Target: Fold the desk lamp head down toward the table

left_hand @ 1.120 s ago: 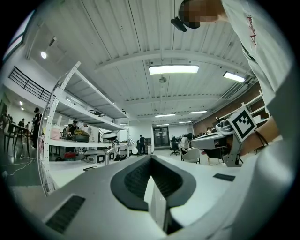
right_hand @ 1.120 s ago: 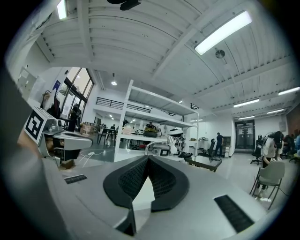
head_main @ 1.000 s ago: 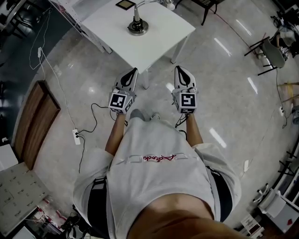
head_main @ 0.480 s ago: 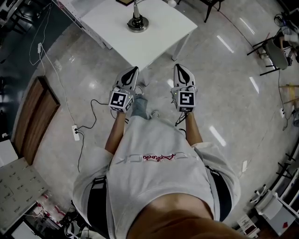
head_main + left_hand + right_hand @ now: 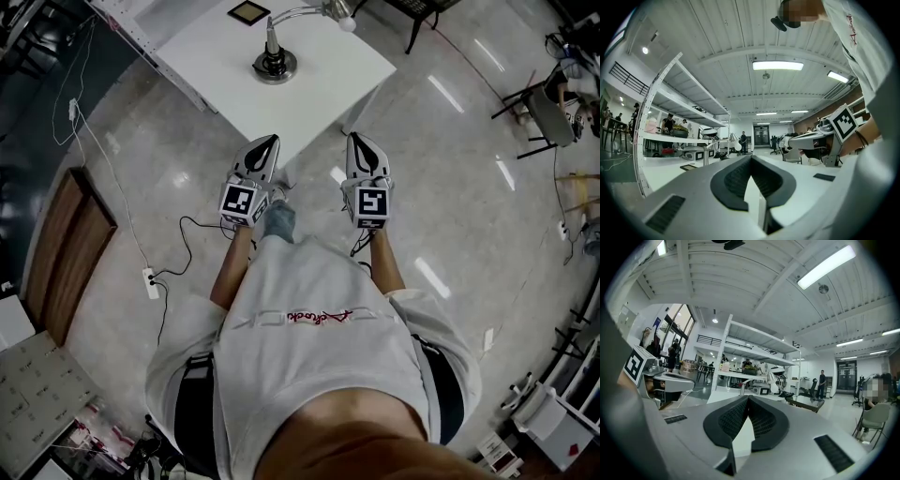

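Observation:
The desk lamp stands on a white table (image 5: 319,84): round metal base (image 5: 274,64), curved silver neck, and head (image 5: 339,11) held up at the far right. My left gripper (image 5: 271,142) and right gripper (image 5: 354,139) are held level side by side over the floor, just short of the table's near corner. Both are shut and hold nothing. In the left gripper view the lamp head (image 5: 735,142) shows far ahead past the shut gripper (image 5: 751,158). The right gripper view has the lamp head (image 5: 774,377) beyond the shut gripper (image 5: 748,399).
A small dark square pad (image 5: 249,11) lies on the table behind the lamp. On the floor to the left are a power strip (image 5: 150,278) with cables and a wooden board (image 5: 66,248). Chairs (image 5: 539,103) stand at the right, and metal shelving (image 5: 675,136) rises beside the table.
Both grippers have come forward toward the table's near corner, still shut. More of the table and the lamp head have come into the head view.

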{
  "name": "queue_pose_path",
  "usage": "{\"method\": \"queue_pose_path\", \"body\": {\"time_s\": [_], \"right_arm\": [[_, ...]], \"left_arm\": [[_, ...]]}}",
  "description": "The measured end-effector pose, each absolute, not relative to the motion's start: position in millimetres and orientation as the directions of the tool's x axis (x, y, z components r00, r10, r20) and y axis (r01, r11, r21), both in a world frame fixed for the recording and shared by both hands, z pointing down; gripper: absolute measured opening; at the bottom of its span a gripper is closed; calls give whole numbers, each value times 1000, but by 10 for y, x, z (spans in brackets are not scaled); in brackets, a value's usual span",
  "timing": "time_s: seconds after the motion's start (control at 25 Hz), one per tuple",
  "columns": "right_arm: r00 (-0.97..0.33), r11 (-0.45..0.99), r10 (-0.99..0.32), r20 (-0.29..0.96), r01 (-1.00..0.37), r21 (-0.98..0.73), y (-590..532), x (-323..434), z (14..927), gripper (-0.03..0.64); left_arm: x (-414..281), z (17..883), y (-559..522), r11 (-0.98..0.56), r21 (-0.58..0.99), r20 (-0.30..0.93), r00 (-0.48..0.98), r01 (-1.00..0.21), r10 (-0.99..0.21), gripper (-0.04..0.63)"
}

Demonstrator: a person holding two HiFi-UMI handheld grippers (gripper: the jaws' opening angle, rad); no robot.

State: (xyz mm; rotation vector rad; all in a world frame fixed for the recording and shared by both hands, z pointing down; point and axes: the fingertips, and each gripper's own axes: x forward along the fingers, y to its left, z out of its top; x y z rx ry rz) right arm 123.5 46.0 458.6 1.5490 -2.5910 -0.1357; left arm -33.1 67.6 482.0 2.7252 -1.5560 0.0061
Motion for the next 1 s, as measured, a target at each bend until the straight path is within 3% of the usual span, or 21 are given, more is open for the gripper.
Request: {"method": "queue_pose_path", "body": {"time_s": [1.0], "right_arm": [[-380,383,-924,54,-911,149,-1136,571,4308,11]], "left_arm": [[-948,4795,-1117,-610,38,17,611,-791,-791,25]]}}
